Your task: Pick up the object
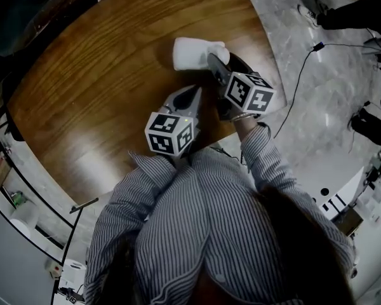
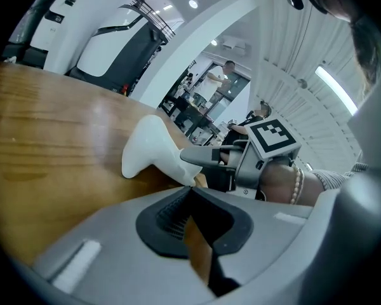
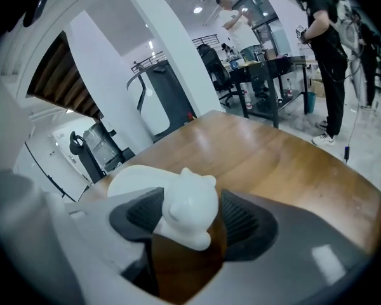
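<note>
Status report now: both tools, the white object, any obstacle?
Left tool shut, empty. Right tool open, astride white figure, not gripping. Figure rests on wooden table. Nothing in the way.

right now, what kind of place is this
Probably an open-plan office or lab: a big wooden table, desks with office chairs behind it, and a cable trailing across a polished stone-look floor.

Striped shirt [image 1: 222, 227], pearl bracelet [image 2: 296, 186]. Grey left gripper [image 1: 196, 91] and right gripper [image 1: 221, 61]: black ribbed pads [image 2: 168, 218], black-white marker cubes [image 1: 169, 133].
</note>
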The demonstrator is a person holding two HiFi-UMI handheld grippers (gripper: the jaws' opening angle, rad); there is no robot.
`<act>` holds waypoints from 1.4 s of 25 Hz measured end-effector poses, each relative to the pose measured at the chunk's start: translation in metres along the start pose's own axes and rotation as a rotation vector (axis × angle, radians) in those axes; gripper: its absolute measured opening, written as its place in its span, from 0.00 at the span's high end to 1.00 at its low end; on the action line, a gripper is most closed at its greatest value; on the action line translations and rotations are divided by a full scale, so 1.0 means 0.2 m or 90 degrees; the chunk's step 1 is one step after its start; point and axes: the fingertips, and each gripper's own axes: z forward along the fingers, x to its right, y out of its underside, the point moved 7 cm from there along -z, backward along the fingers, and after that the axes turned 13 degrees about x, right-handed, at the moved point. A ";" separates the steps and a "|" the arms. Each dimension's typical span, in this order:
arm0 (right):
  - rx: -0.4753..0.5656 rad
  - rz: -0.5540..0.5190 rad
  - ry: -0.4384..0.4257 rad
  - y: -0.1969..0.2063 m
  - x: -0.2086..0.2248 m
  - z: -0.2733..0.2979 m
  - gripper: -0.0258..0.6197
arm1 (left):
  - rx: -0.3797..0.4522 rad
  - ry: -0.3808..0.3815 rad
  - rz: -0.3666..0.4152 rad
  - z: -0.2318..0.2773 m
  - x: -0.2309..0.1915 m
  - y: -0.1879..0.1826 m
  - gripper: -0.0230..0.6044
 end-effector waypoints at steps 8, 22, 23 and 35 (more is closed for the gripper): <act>-0.024 0.006 0.021 0.03 0.00 0.03 0.54 | -0.002 -0.023 -0.005 -0.01 -0.04 0.00 0.96; 0.048 -0.017 0.019 -0.05 -0.05 -0.10 0.55 | 0.022 -0.031 0.010 -0.14 -0.03 -0.05 0.96; 0.053 -0.018 0.016 -0.06 -0.05 -0.12 0.55 | 0.025 -0.031 0.012 -0.16 -0.03 -0.05 0.96; 0.153 -0.082 -0.032 -0.20 -0.22 -0.46 0.55 | 0.148 -0.071 0.045 -0.51 0.02 -0.23 0.96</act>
